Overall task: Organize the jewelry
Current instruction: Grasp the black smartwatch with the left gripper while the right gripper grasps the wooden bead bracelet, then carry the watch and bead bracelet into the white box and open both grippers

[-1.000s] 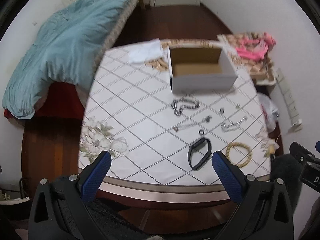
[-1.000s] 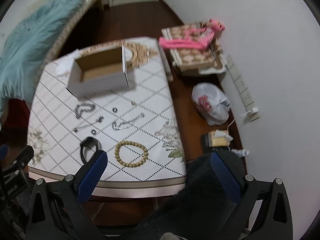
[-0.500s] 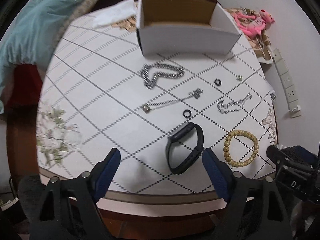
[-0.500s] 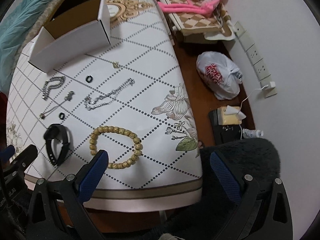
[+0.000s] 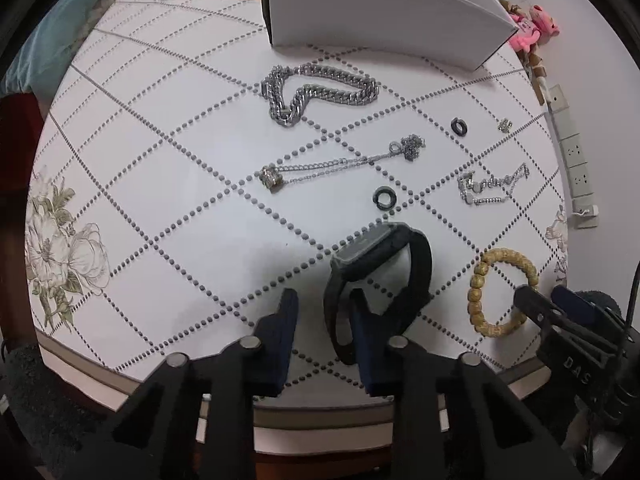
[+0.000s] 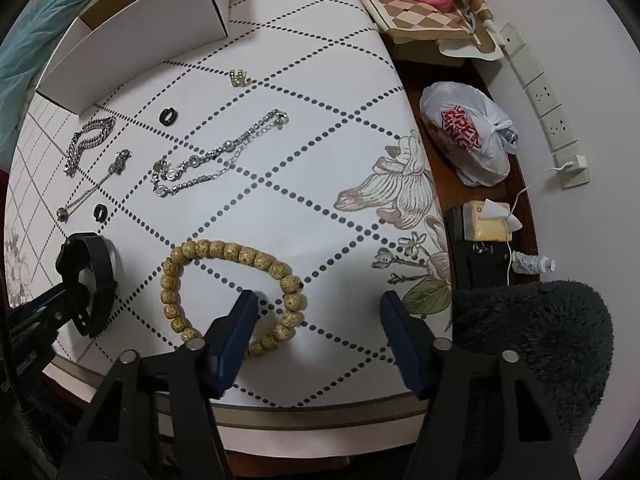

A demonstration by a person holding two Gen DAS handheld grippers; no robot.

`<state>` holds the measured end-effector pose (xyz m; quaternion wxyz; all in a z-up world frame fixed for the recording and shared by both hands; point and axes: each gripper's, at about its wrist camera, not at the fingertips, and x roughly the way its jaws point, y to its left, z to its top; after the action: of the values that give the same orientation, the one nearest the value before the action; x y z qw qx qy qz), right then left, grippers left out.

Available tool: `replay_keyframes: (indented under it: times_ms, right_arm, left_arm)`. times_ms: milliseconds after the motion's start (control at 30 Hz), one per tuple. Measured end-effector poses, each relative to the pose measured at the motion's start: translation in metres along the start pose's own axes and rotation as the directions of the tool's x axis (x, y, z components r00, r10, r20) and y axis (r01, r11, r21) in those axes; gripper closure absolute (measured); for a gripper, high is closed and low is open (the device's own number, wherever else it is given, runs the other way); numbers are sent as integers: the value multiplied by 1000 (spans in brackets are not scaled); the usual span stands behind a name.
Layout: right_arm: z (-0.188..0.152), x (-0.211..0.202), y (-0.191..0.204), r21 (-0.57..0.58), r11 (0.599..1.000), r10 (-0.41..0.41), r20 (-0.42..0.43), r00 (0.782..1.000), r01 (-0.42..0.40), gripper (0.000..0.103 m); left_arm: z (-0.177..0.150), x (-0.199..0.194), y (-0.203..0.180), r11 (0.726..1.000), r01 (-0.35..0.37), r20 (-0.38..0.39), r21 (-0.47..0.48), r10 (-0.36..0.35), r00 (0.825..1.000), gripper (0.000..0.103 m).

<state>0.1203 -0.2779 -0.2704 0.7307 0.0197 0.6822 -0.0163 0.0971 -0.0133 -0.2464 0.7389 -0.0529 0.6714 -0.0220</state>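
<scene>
Jewelry lies on a white diamond-patterned tablecloth (image 5: 180,216). A black wristband (image 5: 380,280) sits near the front edge; it also shows in the right wrist view (image 6: 90,280). My left gripper (image 5: 324,312) is half closed, its fingers on either side of the band's left strap, not clamped. A wooden bead bracelet (image 6: 232,292) lies under my right gripper (image 6: 318,312), which is open with its left finger inside the loop; the bracelet also shows in the left wrist view (image 5: 500,288). A white open box (image 5: 384,8) stands at the back.
A thick silver chain (image 5: 320,92), a thin pendant necklace (image 5: 340,166), a crystal chain (image 6: 216,160), two black rings (image 5: 385,198) (image 5: 459,126) and a small charm (image 6: 239,77) lie between. A plastic bag (image 6: 468,132) and a dark furry cushion (image 6: 532,344) lie right of the table.
Both grippers moved forward and down to the table's front. The left jaws narrowed around the wristband strap. The right jaws narrowed somewhat and reached the bead bracelet.
</scene>
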Motion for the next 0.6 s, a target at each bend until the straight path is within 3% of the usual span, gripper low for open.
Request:
replay_keyframes:
  times_ms: [133,167,200,233,400,600]
  right_arm:
    - [-3,-3,3,-11,1000,2,28,1000,-2,56]
    - [-4,-5,5,-17,1000,3,41,999,-2,68]
    - [-4,-5,5,-22,1000,3,50,999,-2,89]
    - [-4,-5,6,-23,1000,9,55,998,-8,93]
    - [-3,-8,5,-1,997,72,62,996,-72,94]
    - [0,-35,16,-26,993,118,135,984,-116,94]
  left_arm:
    - [0,0,1,1000,0,26,7,-1,1000,98]
    - [0,0,0,1000,-4,35,9,4,999,98]
    - [0,-1,0,1000,-8,41,8,7,999,99]
    - [-2,-3,1,1000,-9,53,5,9,999,99]
    - [-11,-26,3,999,-33,134,14,31,991,100]
    - [-7,-58,4,1000,-28,211,10,26,977,100]
